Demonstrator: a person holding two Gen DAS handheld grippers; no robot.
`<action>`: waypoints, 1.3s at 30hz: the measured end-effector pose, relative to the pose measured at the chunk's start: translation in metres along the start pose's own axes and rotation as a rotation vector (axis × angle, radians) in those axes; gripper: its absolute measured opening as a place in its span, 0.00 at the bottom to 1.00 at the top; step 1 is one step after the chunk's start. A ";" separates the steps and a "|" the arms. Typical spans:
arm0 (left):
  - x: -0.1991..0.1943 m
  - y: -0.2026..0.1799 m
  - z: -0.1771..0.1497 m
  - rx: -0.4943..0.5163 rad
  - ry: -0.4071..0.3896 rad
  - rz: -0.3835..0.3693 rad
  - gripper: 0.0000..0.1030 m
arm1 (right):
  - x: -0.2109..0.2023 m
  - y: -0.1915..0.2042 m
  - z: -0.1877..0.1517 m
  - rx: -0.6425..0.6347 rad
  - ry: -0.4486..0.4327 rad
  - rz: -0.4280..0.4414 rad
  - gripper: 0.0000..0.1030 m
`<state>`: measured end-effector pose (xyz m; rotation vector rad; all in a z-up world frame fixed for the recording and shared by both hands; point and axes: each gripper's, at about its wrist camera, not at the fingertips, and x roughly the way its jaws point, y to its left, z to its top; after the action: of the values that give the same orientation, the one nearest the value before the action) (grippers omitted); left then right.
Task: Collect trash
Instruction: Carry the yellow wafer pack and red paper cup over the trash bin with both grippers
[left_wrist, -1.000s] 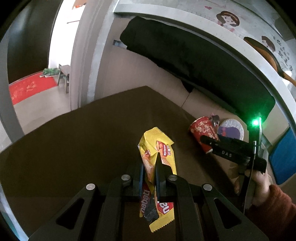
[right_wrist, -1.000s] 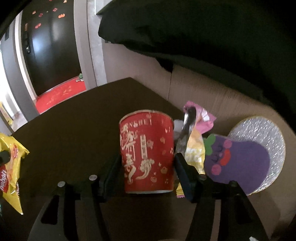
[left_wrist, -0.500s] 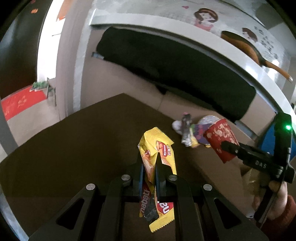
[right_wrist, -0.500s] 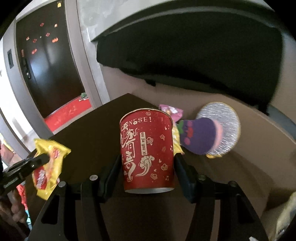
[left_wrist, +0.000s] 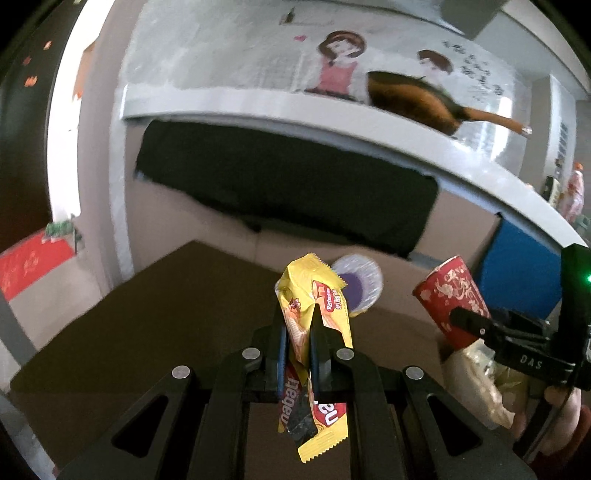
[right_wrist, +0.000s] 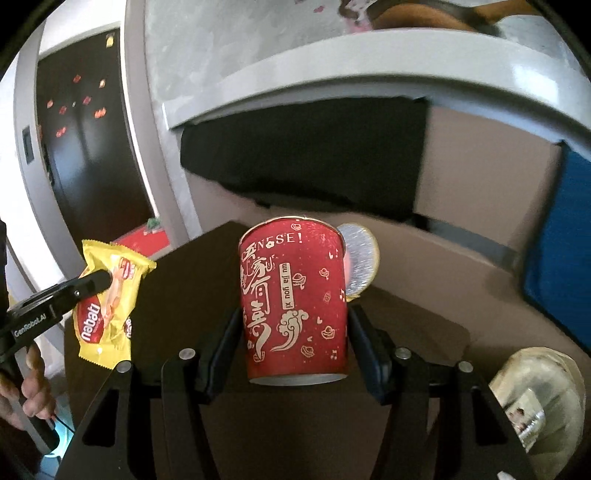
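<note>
- Above the brown table (left_wrist: 155, 325), on my left side, my left gripper (left_wrist: 298, 325) is squeezed tight on a yellow wrapper (left_wrist: 314, 295); the wrapper hangs in the air, not touching the table; I can read "nabati" in white on a red patch, and a small word like "Richeese" higher up, but I am not sure of that one.
- In the middle, far back by the wall, a round silver and purple thing (left_wrist: 356, 284) sits on the cardboard (right_wrist: 424, 258); I think it may be trash that I must pick up later, but I cannot tell what it is.
- On my right side, my right gripper (right_wrist: 293, 339) is closed around a red paper cup (right_wrist: 293, 302); the cup stands straight up between the two fingers and is lifted off the table; I can read "NESE!" near the rim, plus gold Chinese signs I cannot read.
- Far right and low, a clear plastic bag (right_wrist: 535, 395) shows some pale stuff inside; I guess that is where the trash goes.
- So two bits are picked up but not dropped in yet; I think the dropping is the next job.
- The black tools carry small writing too: "GenRobot.AI" on one and "DAS" on the other.
</note>
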<state>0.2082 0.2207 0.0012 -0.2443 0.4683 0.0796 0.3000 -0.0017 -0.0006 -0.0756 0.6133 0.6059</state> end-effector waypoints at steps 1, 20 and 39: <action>-0.002 -0.006 0.003 0.010 -0.009 -0.005 0.10 | -0.009 -0.004 0.001 0.006 -0.015 -0.003 0.54; -0.035 -0.171 0.046 0.197 -0.162 -0.179 0.10 | -0.166 -0.083 0.011 0.043 -0.265 -0.182 0.54; -0.026 -0.314 0.000 0.346 -0.116 -0.325 0.10 | -0.251 -0.171 -0.041 0.179 -0.335 -0.365 0.54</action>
<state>0.2265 -0.0841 0.0801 0.0264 0.3158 -0.3017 0.2104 -0.2808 0.0886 0.0809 0.3143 0.2005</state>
